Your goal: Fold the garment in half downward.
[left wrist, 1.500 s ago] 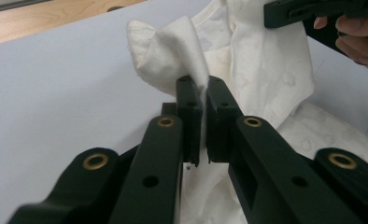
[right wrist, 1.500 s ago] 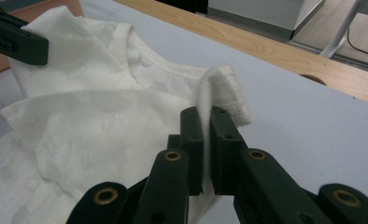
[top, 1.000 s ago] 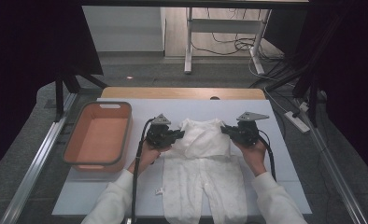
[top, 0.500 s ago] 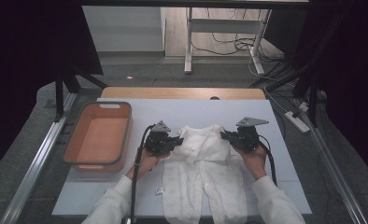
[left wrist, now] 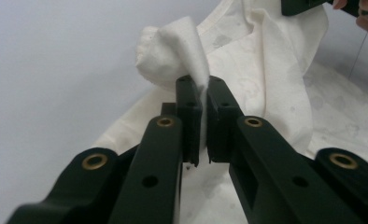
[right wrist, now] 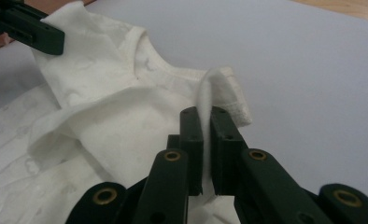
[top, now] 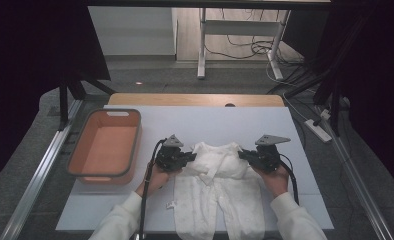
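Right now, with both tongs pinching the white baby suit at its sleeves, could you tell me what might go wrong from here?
1. The left tongs hold only a thin fold of the baby suit; a tug might pull it free.
2. The right tongs also pinch just a sleeve edge, so it may slip out.
3. The suit's legs lie flat toward the near edge of the table; uneven pulling could drag or bunch them.

Orange bin (top: 105,150) blocks left; table (top: 305,150) right open
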{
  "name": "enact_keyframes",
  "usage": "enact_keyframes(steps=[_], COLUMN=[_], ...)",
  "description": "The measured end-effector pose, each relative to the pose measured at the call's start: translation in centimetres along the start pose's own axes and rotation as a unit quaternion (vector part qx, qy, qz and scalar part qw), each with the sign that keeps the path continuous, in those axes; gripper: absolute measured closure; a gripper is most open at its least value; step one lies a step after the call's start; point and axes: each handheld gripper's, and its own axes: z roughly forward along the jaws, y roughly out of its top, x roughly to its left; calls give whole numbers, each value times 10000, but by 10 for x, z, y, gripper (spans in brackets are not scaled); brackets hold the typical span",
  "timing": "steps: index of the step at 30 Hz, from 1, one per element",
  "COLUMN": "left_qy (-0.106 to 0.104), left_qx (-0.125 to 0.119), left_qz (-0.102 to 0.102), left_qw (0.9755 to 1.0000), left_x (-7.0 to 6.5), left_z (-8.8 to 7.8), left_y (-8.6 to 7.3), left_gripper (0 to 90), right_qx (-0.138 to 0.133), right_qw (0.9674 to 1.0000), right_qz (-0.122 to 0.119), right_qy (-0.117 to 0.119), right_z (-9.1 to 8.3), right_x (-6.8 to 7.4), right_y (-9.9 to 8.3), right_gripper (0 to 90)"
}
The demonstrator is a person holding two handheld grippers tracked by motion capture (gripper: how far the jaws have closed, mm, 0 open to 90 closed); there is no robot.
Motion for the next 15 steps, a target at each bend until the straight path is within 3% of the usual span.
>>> enact_keyframes(steps=[15], left_qy=[19], left_qx=[-19], left_qz=[3], left_qw=[10000], left_x=[-4], left_z=[-6], left_y=[-5], left_gripper=[844], right_qx=[38], right_qw=[9999], right_qz=[-17], right_qy=[98], right_z=[-6], right_x=[5], right_y=[-4], right_gripper=[845])
